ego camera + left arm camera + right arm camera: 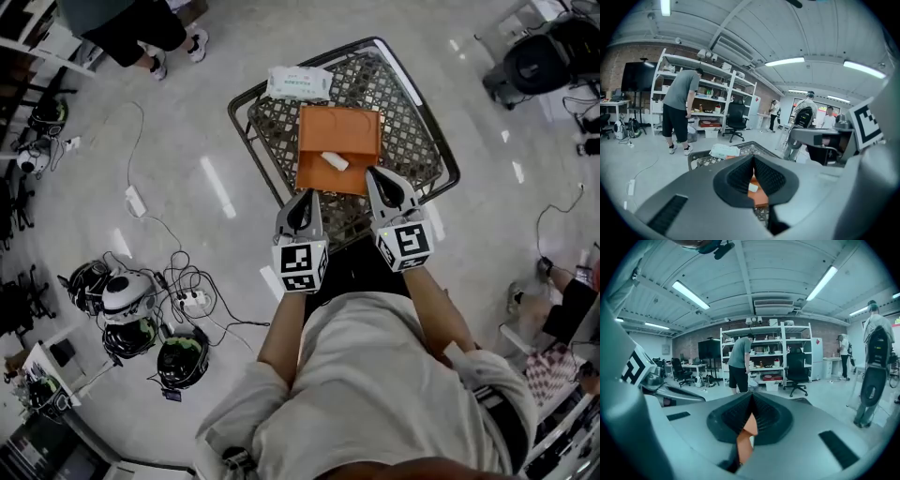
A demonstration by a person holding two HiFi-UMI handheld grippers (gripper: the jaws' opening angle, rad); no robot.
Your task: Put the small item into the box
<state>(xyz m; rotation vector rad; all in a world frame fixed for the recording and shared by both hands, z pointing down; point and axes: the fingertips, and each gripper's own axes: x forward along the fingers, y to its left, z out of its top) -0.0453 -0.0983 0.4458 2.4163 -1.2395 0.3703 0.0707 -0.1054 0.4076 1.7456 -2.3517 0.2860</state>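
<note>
1. A black metal table point(417, 127) with a lattice top and a raised rim stands in the upper middle of the head view. It carries an orange box and a white pack.
2. The orange box point(352, 133) is a shallow open tray lying on the near half of the table top, at the picture's centre. Only one thing lies in it.
3. A cluster of helmets point(131, 302) sits on the floor at lower left, beside a white power strip point(194, 301) and loose cables.
4. The left gripper point(307, 197) hangs just below the box's near left corner in the head view. In the left gripper view its jaws meet at the tips with nothing between them. The orange box and the white item show through the gap behind the pads.
5. The right gripper point(372, 174) is to its right, its tip overlapping the box's near right corner in the head view. Whether it touches the box I cannot tell. Its jaws are closed on nothing, and a strip of orange shows through the gap behind them.
6. The pack of wet wipes point(299, 82) lies flat on the lattice at the table's far edge, just above the box and apart from it.
7. The small white item point(335, 160), the task's thing, lies inside the box on its floor, near the middle and slightly towards the near wall, held by neither gripper.
</note>
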